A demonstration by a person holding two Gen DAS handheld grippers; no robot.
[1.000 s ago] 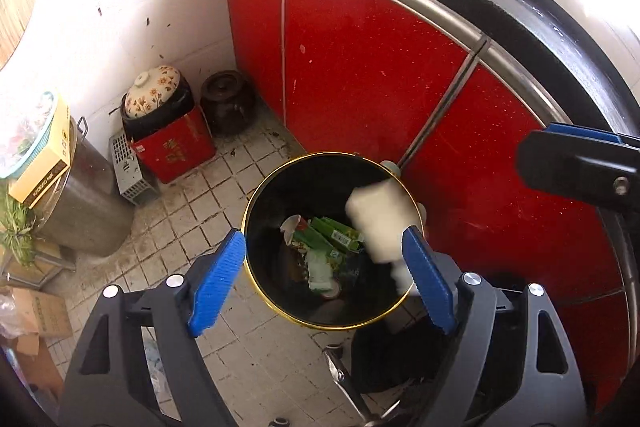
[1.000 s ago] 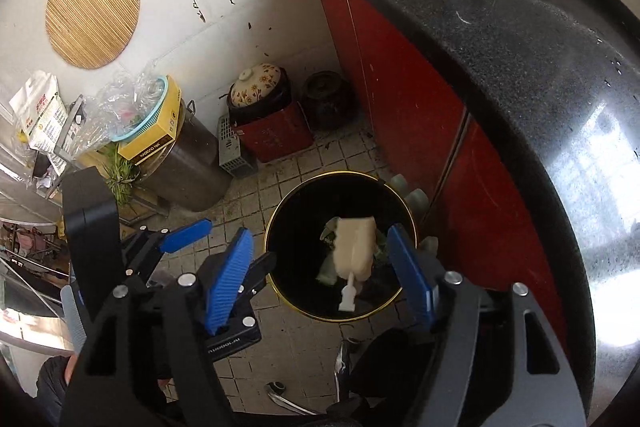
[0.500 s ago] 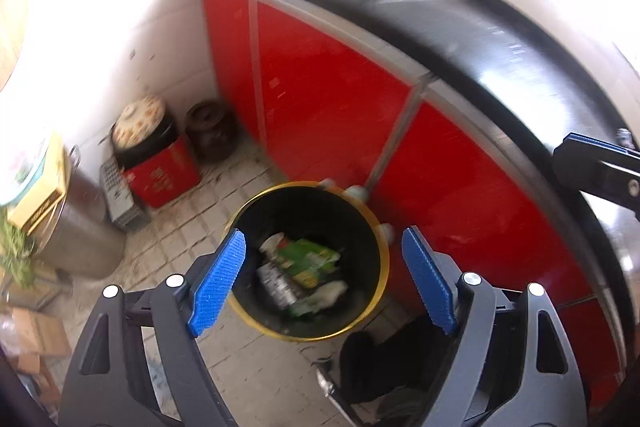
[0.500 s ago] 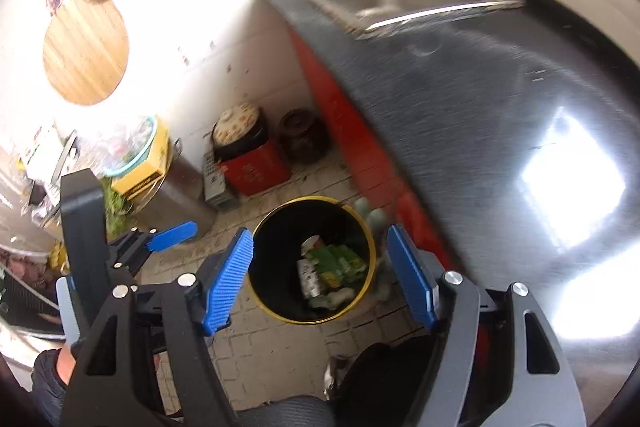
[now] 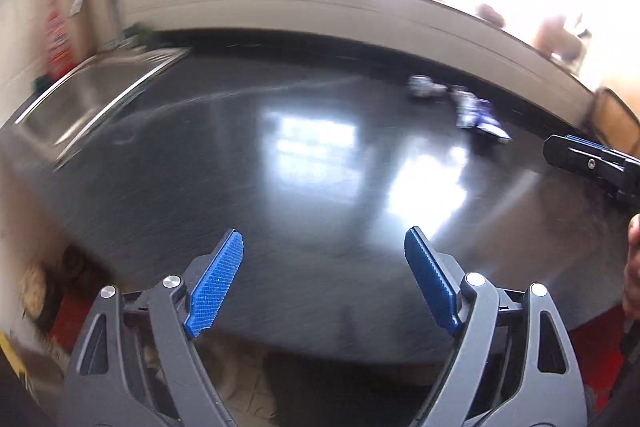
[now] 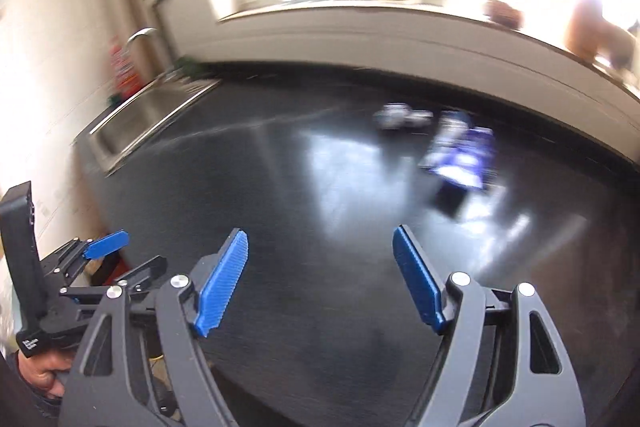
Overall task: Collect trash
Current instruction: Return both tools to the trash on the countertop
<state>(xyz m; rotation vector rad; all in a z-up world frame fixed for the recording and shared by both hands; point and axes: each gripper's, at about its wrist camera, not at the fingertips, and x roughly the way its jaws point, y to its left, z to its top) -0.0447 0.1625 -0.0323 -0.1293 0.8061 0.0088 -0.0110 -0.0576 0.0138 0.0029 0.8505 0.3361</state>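
Both tongs were above the dark desk (image 5: 248,195), pointing down at it. The left tongs (image 5: 324,281) stood apart, empty. The right tongs (image 6: 320,279) were opening, nothing between them. Blurred blue-and-white trash (image 6: 460,159) lay near the desk's far edge, right of the sink (image 6: 148,119).
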